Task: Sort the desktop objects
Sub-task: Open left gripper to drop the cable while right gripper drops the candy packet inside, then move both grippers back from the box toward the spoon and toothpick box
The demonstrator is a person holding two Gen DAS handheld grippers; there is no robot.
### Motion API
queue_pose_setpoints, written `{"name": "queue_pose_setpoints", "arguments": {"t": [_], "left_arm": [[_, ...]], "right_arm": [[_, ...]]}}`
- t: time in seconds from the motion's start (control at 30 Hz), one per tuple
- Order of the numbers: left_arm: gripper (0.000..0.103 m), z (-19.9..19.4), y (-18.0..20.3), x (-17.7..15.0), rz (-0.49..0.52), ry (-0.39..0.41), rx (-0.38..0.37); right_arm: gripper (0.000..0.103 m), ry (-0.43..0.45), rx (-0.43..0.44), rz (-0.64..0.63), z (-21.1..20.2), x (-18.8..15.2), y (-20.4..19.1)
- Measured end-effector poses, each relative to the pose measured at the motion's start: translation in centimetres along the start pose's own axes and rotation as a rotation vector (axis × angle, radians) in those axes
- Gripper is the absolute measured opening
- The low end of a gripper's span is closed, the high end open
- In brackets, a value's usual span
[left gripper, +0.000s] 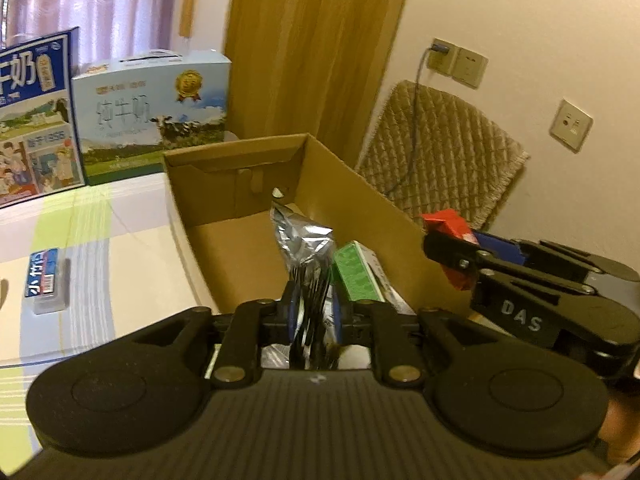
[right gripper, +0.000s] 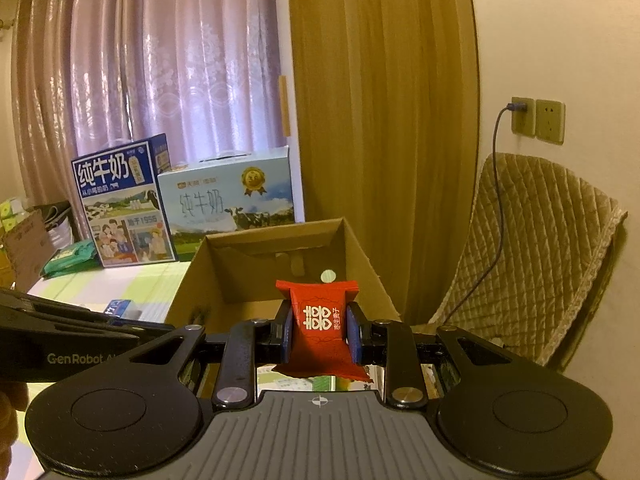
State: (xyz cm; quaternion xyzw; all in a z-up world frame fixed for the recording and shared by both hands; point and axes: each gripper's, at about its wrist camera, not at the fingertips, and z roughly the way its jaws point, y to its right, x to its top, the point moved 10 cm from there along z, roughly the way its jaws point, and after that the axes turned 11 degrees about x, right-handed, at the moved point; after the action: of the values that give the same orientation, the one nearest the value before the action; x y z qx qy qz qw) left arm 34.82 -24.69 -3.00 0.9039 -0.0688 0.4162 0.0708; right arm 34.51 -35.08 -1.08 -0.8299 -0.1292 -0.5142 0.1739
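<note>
Looks about halfway: left gripper (left gripper: 314,312) fingers pinch a silver foil bag (left gripper: 304,240) over the cardboard box (left gripper: 240,200), right gripper (right gripper: 319,336) squeezes a red candy packet (right gripper: 318,328), green carton (left gripper: 356,276) already in, blue-labelled case (left gripper: 45,280) left on the counter (left gripper: 132,264).

A room in a home. Lilac sheer curtains (right gripper: 168,68) and a mustard drape (right gripper: 380,120) hang behind a table with a striped cloth (left gripper: 92,264). Two milk gift cartons (right gripper: 228,200) stand at its far edge, and a quilted chair cover (right gripper: 532,248) sits below wall sockets (right gripper: 538,119).
</note>
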Motion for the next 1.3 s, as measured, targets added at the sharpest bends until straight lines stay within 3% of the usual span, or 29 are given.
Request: {"name": "queue_pose_setpoints", "arguments": {"t": [0.33, 0.57, 0.63, 0.67, 0.7, 1.13, 1.23, 1.3], "left_arm": [[0.022, -1.4, -2.1, -0.8, -0.021, 0.014, 0.019], [0.027, -2.4, -3.6, -1.7, -0.035, 0.024, 0.043], [0.028, -2.6, -4.1, -2.0, -0.039, 0.023, 0.051], [0.031, -2.7, -4.4, -2.2, -0.042, 0.023, 0.053], [0.033, -2.8, -4.7, -2.3, -0.046, 0.023, 0.056], [0.040, -4.8, -7.3, -5.2, -0.094, 0.008, 0.078], [0.045, -5.8, -8.1, -5.8, -0.098, 0.008, 0.090], [0.054, -6.5, -8.7, -6.4, -0.102, 0.008, 0.101]], "right_arm": [[0.024, -0.009, 0.006, 0.002, 0.3, -0.1, -0.4], [0.025, -0.016, 0.072, 0.006, 1.2, -0.1, -2.0], [0.037, -0.001, 0.072, 0.011, 1.2, 0.1, -2.1], [0.050, 0.008, 0.065, 0.016, 1.1, 0.2, -2.1], [0.057, 0.015, 0.062, 0.022, 0.9, 0.3, -2.0], [0.067, -0.008, 0.047, 0.098, -1.9, -2.4, -2.9], [0.074, -0.019, 0.060, 0.113, -2.7, -3.4, -4.3], [0.082, -0.025, 0.069, 0.124, -3.3, -3.9, -5.4]]}}
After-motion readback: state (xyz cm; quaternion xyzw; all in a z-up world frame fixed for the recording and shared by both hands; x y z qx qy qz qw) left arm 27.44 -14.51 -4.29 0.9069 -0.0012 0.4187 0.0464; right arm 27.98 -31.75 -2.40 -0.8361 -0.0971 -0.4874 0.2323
